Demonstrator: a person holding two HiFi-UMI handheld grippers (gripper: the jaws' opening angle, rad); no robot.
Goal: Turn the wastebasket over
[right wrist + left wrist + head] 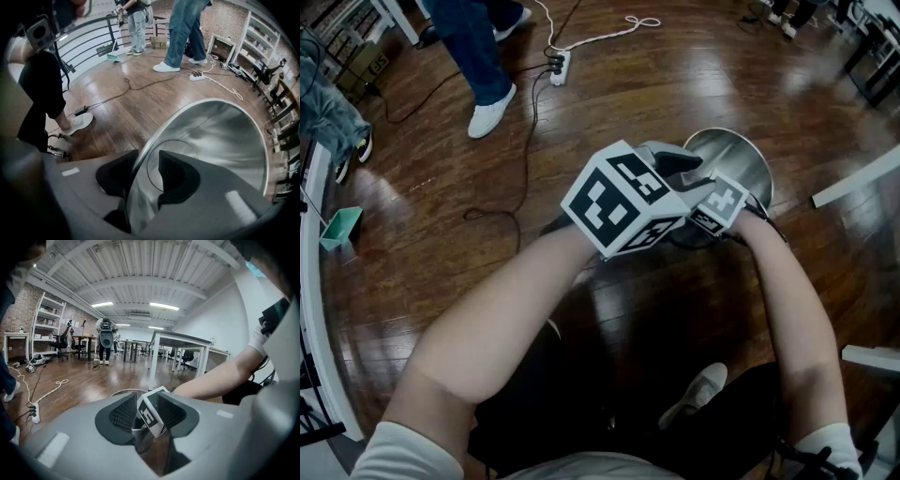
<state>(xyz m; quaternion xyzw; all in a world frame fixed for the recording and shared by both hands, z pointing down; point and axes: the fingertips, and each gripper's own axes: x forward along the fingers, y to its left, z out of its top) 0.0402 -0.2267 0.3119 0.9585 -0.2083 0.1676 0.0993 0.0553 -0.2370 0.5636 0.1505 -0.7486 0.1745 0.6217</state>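
Note:
The wastebasket (739,161) is a shiny steel bin that stands mouth up on the wood floor, just beyond both hands. My right gripper (147,176) points straight down over its near rim (140,157). One jaw is inside the bin, the other outside, and a gap shows at the inner pad (169,174). My left gripper (146,416) comes in from the left, nearly level, with its jaws apart. Between them I see the right gripper's marker cube (152,411) and a piece of the bin's steel wall (140,434). In the head view both sets of jaws are hidden under the marker cubes (623,202).
A power strip (560,64) with a white cable lies on the floor farther off, and a black cable (520,150) runs toward me. A person's legs and white shoe (492,108) stand at upper left. White table legs (853,178) lie right of the bin, a green dustpan (339,228) at left.

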